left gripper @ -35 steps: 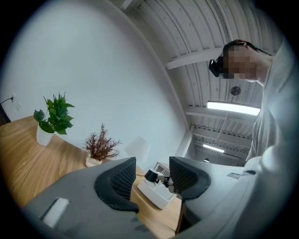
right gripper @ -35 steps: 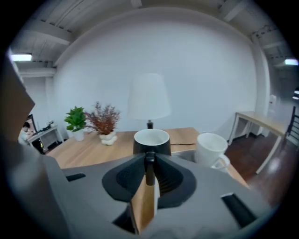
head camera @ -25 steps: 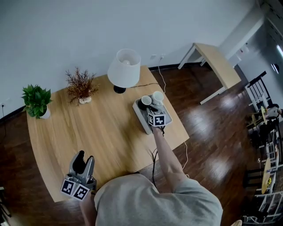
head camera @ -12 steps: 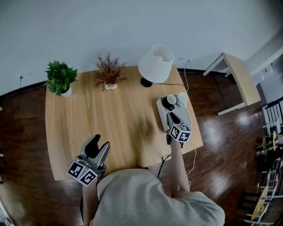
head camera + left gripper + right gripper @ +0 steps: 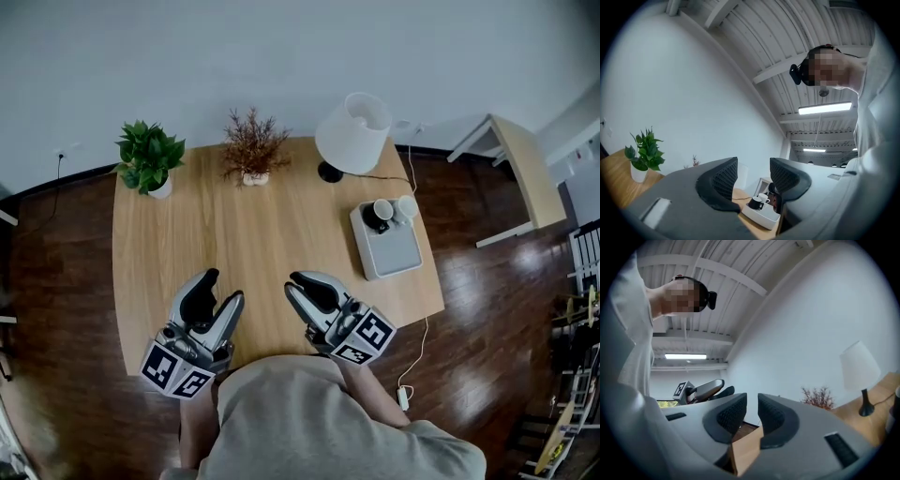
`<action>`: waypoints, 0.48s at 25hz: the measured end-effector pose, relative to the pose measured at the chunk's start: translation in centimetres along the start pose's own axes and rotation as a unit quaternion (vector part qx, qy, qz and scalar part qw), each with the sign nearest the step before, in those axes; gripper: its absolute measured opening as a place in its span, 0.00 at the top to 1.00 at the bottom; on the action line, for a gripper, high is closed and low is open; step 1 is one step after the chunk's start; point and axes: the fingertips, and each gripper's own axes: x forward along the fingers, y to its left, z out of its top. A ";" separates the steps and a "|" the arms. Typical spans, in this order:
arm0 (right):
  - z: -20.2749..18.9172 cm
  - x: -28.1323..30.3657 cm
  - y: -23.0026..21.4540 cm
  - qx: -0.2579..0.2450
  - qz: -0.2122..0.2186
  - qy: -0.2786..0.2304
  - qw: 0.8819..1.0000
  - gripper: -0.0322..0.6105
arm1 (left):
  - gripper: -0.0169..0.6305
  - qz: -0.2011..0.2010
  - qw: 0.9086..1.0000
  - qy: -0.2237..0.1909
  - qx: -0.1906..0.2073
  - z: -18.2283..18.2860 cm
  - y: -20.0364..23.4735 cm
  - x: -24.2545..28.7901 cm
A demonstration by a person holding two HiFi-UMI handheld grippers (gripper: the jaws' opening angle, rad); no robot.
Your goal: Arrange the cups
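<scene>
Two cups logged, both on a grey tray point(image 5: 398, 255) at the right side of the table point(image 5: 253, 225). Black cup point(image 5: 377, 215) and white cup point(image 5: 407, 206) upright, side by side at the tray's far end, white to the right of black. Contact betw. the two not determinable. Both well apart from both tools.

Left tool point(image 5: 223, 286): over the table's front edge, left of centre, pointing away from the person point(image 5: 328, 422) and tilted slightly upward. Jaws well apart, nothing betw. them. In left gripper view, both cups and tray seen far beyond the gap.

Right tool point(image 5: 292, 285): just beside left tool, over the front edge at approx. centre, angled toward the left tool. Jaws just been closing; now only a narrow gap, pads not meeting, nothing betw. them. In right gripper view, table corner and dark floor point(image 5: 469, 319) seen below the gap, left tool off to the left.

Along the table's far edge, l. to r.: green plant point(image 5: 148, 155) in white pot, dried plant point(image 5: 253, 150) in small pot, lamp point(image 5: 353, 131) w/ white shade. Lamp nearest the tray.
</scene>
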 end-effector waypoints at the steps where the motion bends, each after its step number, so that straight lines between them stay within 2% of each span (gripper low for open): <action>1: 0.3 0.4 0.8 -0.013 0.013 0.002 1.000 0.85 | 0.64 -0.001 1.000 -0.005 0.004 0.5 -0.2 -0.1; 4: 1.2 0.8 2.1 -0.035 0.034 0.004 0.999 0.85 | 0.64 0.003 1.000 -0.020 0.011 1.5 -0.3 -0.8; 8: 1.1 0.9 2.8 -0.035 0.033 0.004 0.999 0.85 | 0.64 0.013 0.999 -0.027 0.013 1.7 0.2 -1.7; 12: 0.5 1.1 3.5 -0.038 0.037 0.014 0.999 0.85 | 0.64 0.004 0.999 -0.033 0.013 1.8 -0.1 -2.1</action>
